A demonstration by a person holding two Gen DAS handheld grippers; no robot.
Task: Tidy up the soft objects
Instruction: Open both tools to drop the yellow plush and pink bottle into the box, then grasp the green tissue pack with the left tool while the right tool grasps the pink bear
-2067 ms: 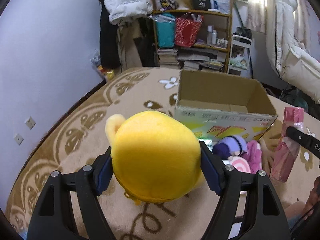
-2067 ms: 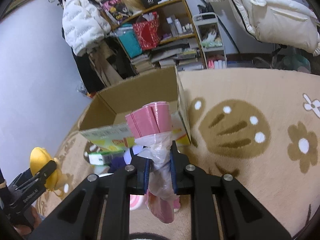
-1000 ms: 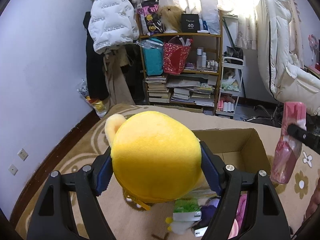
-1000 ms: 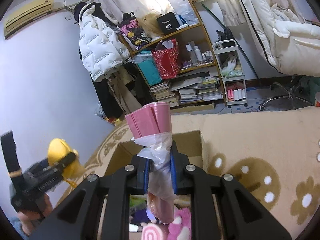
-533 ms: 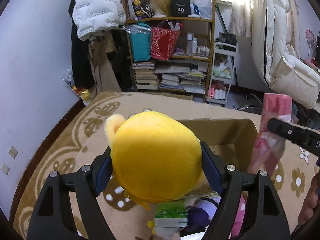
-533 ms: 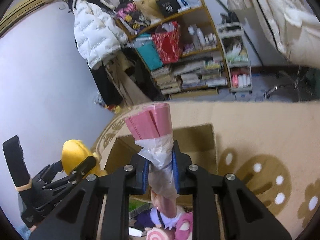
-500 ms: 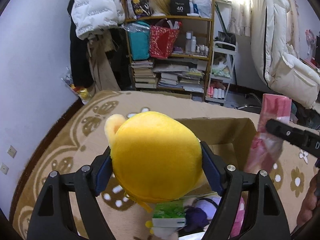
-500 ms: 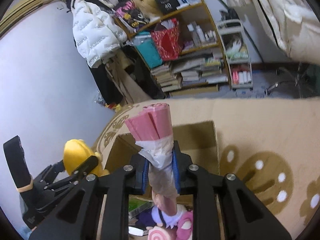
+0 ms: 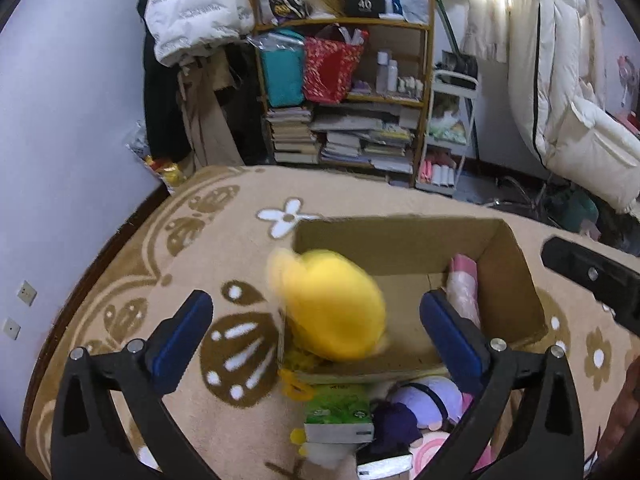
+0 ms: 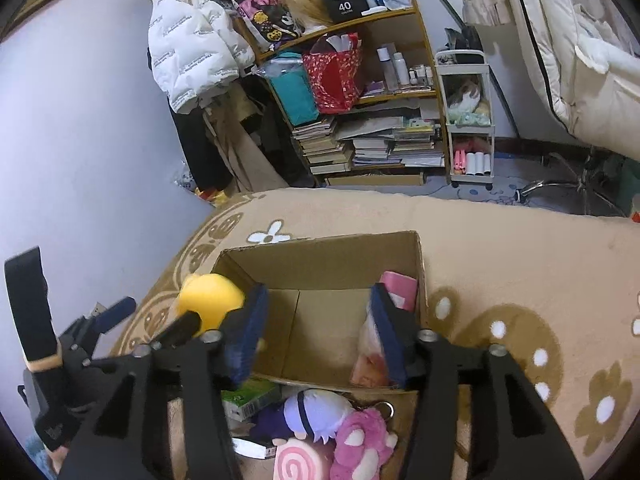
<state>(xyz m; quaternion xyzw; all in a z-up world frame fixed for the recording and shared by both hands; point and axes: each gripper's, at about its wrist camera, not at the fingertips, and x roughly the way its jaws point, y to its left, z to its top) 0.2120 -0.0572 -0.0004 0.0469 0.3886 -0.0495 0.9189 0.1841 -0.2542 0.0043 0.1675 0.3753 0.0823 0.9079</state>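
An open cardboard box (image 9: 516, 272) stands on the carpet; it also shows in the right wrist view (image 10: 320, 256). My left gripper (image 9: 316, 328) is open above the box's near left corner. The yellow plush (image 9: 332, 308) is blurred, dropping at the box's left edge; in the right wrist view the yellow plush (image 10: 210, 296) sits at the left wall. My right gripper (image 10: 318, 332) is open above the box. The pink wrapped bundle (image 10: 376, 344) lies inside against the right wall, also seen in the left wrist view (image 9: 464, 292).
Before the box lie a purple doll (image 10: 312, 408), a pink plush (image 10: 364, 440), a pink swirl cushion (image 10: 300, 464) and a green box (image 9: 338, 412). A cluttered bookshelf (image 9: 344, 92) and hanging coats (image 9: 192, 8) stand at the back. A white chair (image 9: 572, 120) is right.
Both grippers have opened. The yellow plush has left the left gripper and drops toward the box. The pink bundle has left the right gripper and lies inside the box.
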